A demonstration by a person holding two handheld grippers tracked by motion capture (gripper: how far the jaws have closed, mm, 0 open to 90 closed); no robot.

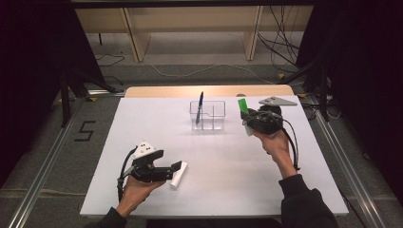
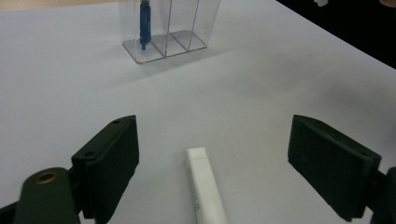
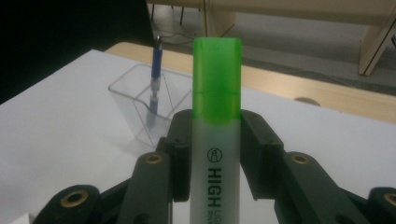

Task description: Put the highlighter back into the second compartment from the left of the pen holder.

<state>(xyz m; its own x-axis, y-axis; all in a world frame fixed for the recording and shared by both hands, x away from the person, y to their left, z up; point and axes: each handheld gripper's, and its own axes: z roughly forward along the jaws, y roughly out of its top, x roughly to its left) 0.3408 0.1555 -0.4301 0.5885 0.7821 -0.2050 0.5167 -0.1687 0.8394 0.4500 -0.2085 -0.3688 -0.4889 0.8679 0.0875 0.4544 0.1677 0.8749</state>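
My right gripper (image 1: 248,115) is shut on a white highlighter with a green cap (image 3: 217,88), both jaws pressing its barrel; the green cap (image 1: 243,105) points up and away, just right of the clear organiser. That clear plastic organiser (image 1: 207,115) stands at the table's far middle with a blue pen (image 1: 199,107) upright in its left compartment. At the near left, my left gripper (image 1: 175,167) stands open with its jaws wide on either side of a white marker (image 2: 205,186) lying on the table, not touching it.
The white table top (image 1: 237,161) has a wooden strip (image 1: 161,91) along its far edge. Cables and wooden frame legs lie on the floor beyond. A metal rail (image 1: 349,171) runs along the right side.
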